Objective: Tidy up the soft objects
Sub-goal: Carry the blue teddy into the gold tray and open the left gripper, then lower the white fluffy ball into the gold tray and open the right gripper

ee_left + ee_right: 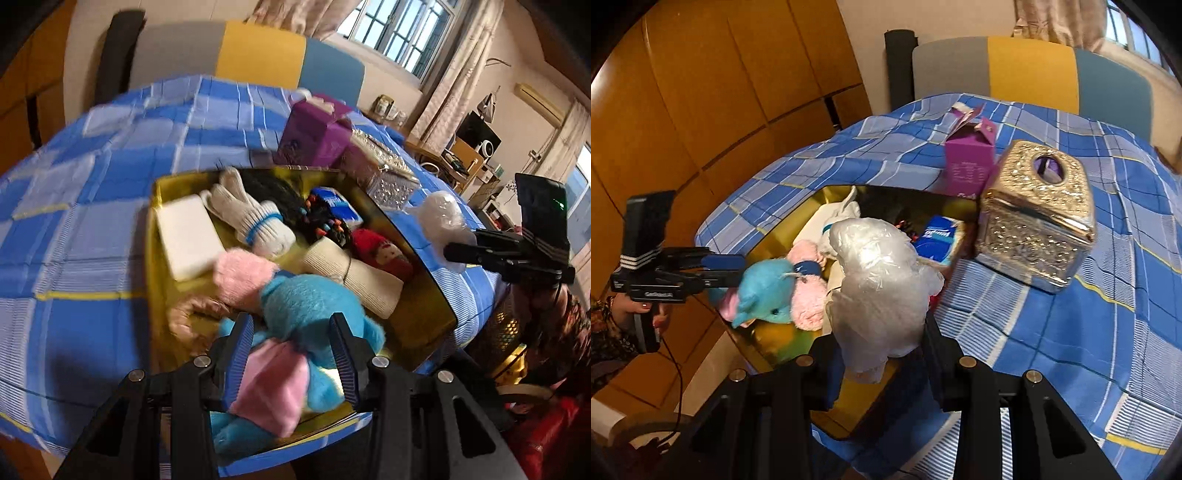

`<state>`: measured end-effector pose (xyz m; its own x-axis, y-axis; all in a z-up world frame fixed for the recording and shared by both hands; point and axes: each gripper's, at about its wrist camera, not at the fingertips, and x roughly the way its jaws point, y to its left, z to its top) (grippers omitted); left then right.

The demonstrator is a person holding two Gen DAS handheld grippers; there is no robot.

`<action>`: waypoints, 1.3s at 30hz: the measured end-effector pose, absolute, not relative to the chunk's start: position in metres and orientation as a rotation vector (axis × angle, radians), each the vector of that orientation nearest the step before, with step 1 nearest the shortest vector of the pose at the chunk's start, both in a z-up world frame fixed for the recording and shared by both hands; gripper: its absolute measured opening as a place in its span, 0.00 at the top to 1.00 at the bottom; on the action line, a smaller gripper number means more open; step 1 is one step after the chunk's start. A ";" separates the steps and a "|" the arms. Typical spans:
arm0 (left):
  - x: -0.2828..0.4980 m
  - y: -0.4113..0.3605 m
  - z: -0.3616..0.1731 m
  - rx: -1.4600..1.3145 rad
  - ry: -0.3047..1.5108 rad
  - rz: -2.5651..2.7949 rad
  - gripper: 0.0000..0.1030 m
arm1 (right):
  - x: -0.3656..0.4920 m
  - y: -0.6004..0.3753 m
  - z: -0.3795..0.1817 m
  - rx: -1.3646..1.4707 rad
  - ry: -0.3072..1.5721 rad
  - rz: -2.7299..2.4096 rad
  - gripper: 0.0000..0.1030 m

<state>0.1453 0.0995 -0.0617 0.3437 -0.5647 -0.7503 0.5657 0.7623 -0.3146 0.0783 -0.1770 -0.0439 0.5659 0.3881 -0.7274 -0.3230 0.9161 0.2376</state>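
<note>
My left gripper (291, 354) is shut on a blue plush toy with pink ears (306, 314) and holds it over the near end of a gold box (436, 291). The toy also shows in the right wrist view (768, 291). My right gripper (882, 354) is shut on a crumpled clear plastic bag (879, 288), held above the box's near right edge; it shows in the left wrist view (443, 218) too. In the box lie a white glove (251, 218), a white sponge block (188, 240), a beige roll (354, 273), a red doll (380, 254) and a pink fuzzy item (240, 277).
The box sits on a blue checked cloth (1071, 332). A glittery tissue box (1038, 218) and a purple carton (967, 158) stand just behind it. A chair back (1034, 70) is beyond the table. Wooden cabinets (701, 92) are on the left.
</note>
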 end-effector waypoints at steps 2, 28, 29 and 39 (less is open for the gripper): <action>0.144 0.085 -0.063 0.008 0.978 -0.803 0.58 | 0.079 -0.176 -0.046 0.089 0.881 0.421 0.63; 0.118 0.127 0.006 -0.335 0.707 -0.537 0.57 | 0.077 -0.108 -0.066 -0.295 1.019 0.608 0.58; 0.120 0.128 0.006 -0.346 0.720 -0.515 0.57 | 0.078 -0.107 -0.069 -0.302 1.030 0.609 0.55; 0.100 0.111 -0.002 -0.242 0.787 -0.315 0.57 | 0.069 -0.120 -0.072 -0.250 1.044 0.585 0.29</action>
